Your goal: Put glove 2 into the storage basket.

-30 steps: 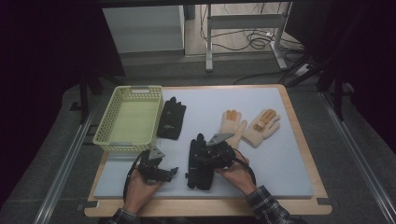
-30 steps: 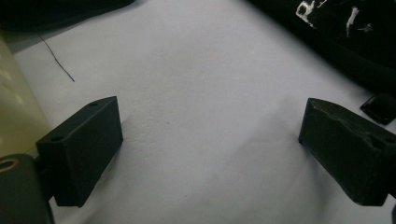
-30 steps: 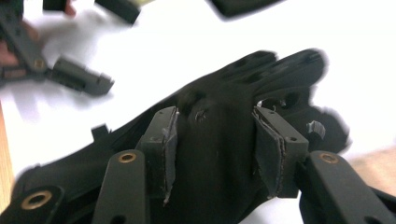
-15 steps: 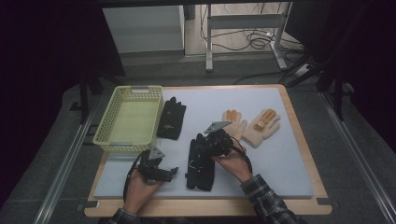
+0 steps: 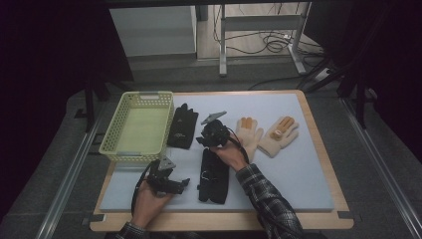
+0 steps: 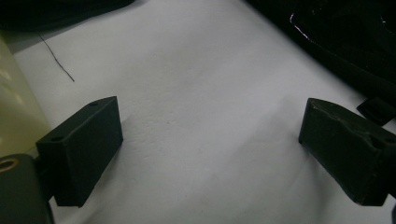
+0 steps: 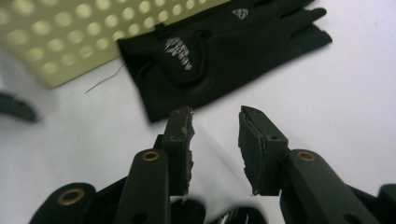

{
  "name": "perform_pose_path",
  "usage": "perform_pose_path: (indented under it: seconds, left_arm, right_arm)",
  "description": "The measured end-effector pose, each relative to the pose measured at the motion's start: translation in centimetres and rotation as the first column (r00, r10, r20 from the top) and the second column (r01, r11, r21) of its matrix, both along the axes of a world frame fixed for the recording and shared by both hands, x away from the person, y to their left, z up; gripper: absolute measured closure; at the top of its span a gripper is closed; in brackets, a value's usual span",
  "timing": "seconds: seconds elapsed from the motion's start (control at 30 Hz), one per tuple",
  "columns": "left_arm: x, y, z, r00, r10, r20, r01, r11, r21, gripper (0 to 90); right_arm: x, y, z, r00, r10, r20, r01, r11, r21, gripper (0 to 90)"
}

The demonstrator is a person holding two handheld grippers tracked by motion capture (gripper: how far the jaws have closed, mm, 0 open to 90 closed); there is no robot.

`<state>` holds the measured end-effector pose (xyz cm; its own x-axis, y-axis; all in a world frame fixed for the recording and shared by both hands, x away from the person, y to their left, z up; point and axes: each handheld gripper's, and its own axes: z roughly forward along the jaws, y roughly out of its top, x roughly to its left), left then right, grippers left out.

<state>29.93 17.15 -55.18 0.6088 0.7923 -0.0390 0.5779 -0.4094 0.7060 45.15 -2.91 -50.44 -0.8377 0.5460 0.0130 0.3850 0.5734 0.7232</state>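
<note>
We aim our right gripper point(image 7: 215, 135), jaws parted and empty, at the far black glove point(image 7: 219, 49) to grab it; left gripper point(image 6: 210, 154) rests spread wide

Left hand-held gripper point(image 5: 185, 183) held low near front edge of surface, left of its middle, jaws pointing right, spread wide with nothing between them. Left hand point(image 5: 147, 201) wraps its rear, forearm entering from front edge. Right hand-held gripper point(image 5: 201, 140) held nearer surface middle, above it, jaws pointing left, set a small gap apart, nothing between. Right hand point(image 5: 230, 154) grips it from behind; plaid-sleeved forearm point(image 5: 266, 204) angles in from front edge.
</note>
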Motion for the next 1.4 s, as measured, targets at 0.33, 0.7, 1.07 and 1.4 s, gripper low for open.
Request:
perform_pose_path:
  seconds: [0.33, 0.7, 1.07, 1.4]
  left_arm:
    - [0.0, 0.0, 0.0, 1.0000, 0.001, -0.001, -0.001, 1.0000, -0.005, 6.3]
    - [0.0, 0.0, 0.0, 1.0000, 0.001, -0.001, -0.001, 1.0000, -0.005, 6.3]
    - [0.0, 0.0, 0.0, 1.0000, 0.001, -0.001, -0.001, 1.0000, -0.005, 6.3]
    - [0.0, 0.0, 0.0, 1.0000, 0.001, -0.001, -0.001, 1.0000, -0.004, 6.3]
  right_arm:
    - [3.9, 3.9, -0.6, 0.9999, -0.016, -0.003, 0.016, 1.000, 0.005, 59.9]
    - [6.1, 6.7, -2.7, 0.9991, -0.041, 0.015, 0.042, 0.995, -0.089, 51.2]
    - [5.8, 6.5, -2.3, 0.9951, -0.082, 0.054, 0.089, 0.987, -0.133, 88.7]
    - [4.3, 4.3, -0.4, 0.9979, -0.063, 0.018, 0.064, 0.996, -0.067, 89.0]
